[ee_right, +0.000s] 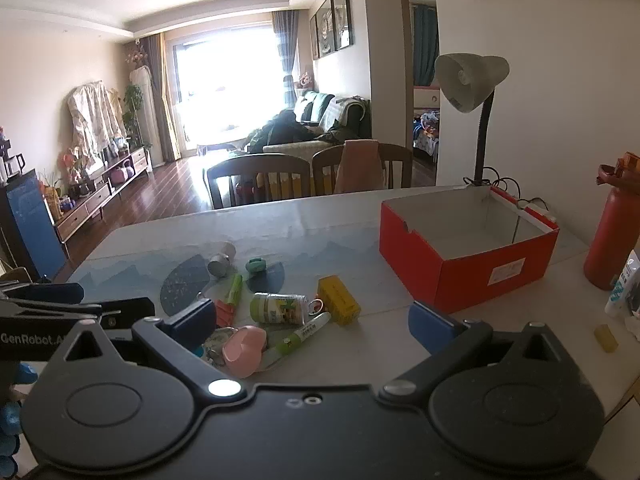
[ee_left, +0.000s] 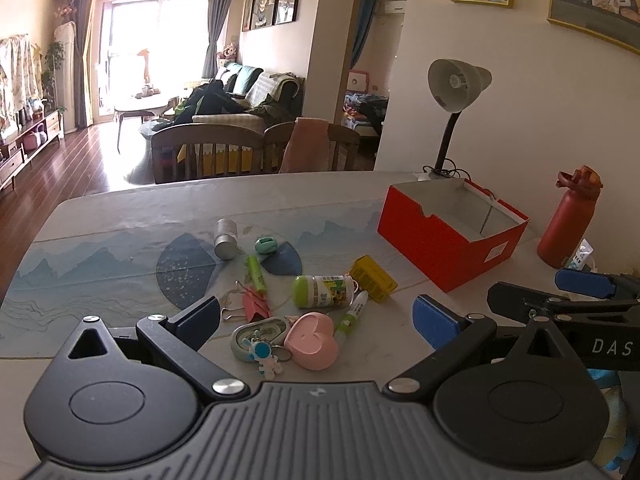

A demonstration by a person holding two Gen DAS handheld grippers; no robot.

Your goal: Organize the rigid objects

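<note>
Small objects lie in a cluster on the table: a pink heart box point(ee_left: 311, 339) point(ee_right: 245, 346), a green-capped bottle point(ee_left: 323, 290) point(ee_right: 279, 308), a yellow block point(ee_left: 373, 278) point(ee_right: 338, 299), a white marker point(ee_left: 351, 315) point(ee_right: 304, 333), a green highlighter point(ee_left: 256, 274), pink binder clips point(ee_left: 256, 304), a silver cylinder point(ee_left: 225, 239) point(ee_right: 221, 263), a teal clip point(ee_left: 266, 245) and a keychain case point(ee_left: 260, 336). An open red box point(ee_left: 448, 230) point(ee_right: 466, 246) stands empty to the right. My left gripper point(ee_left: 316, 320) is open, just before the cluster. My right gripper point(ee_right: 312, 320) is open beside it.
A red water bottle point(ee_left: 568, 220) point(ee_right: 612, 232) and a desk lamp point(ee_left: 456, 92) point(ee_right: 470, 84) stand behind and right of the box. A white tube point(ee_right: 624, 284) and a small yellow piece point(ee_right: 606, 338) lie at right. Chairs point(ee_left: 224, 152) stand past the far table edge.
</note>
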